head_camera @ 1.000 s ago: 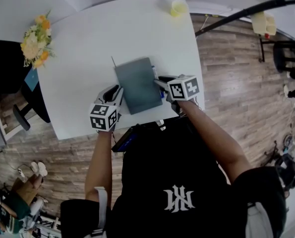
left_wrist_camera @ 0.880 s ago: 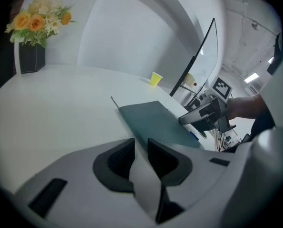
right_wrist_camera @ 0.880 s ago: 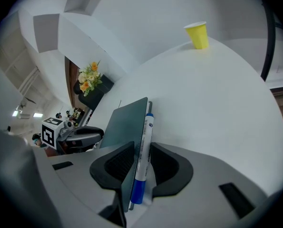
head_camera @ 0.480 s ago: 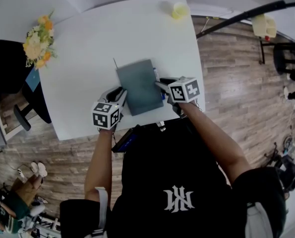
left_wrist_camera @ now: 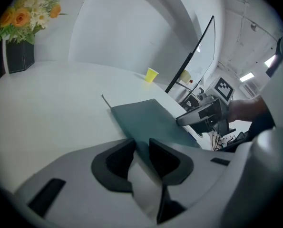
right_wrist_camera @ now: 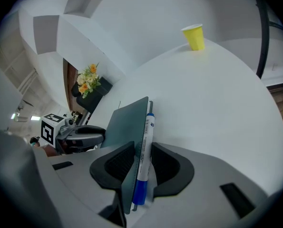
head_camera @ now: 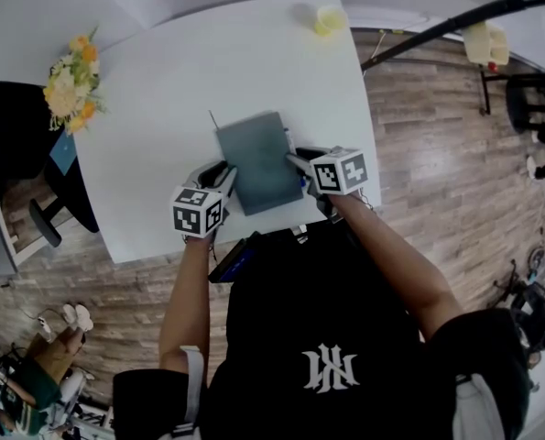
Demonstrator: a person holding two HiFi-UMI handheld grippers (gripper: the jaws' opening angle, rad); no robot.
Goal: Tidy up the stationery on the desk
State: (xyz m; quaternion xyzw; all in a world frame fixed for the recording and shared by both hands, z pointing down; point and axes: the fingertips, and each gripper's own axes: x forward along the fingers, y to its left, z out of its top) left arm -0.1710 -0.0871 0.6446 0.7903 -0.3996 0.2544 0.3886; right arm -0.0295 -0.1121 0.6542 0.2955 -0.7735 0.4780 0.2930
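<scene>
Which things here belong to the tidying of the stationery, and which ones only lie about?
For the job:
notebook, gripped by the left hand-held gripper
pen, together with the notebook's edge in the right hand-held gripper

Lying about:
yellow cup
flowers

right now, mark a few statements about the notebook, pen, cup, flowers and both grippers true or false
1. The yellow cup stands near the table's far edge, apart from the notebook. True.
2. A pen lies between the jaws of the right gripper, against the notebook's edge. True.
3. The left gripper has nothing between its jaws. False: the notebook's near corner sits between them.
4. The flowers stand right beside the cup. False: they are at the table's far-left corner and the cup is toward the far right.
5. The notebook lies open. False: it is closed, with its dark cover showing.
</scene>
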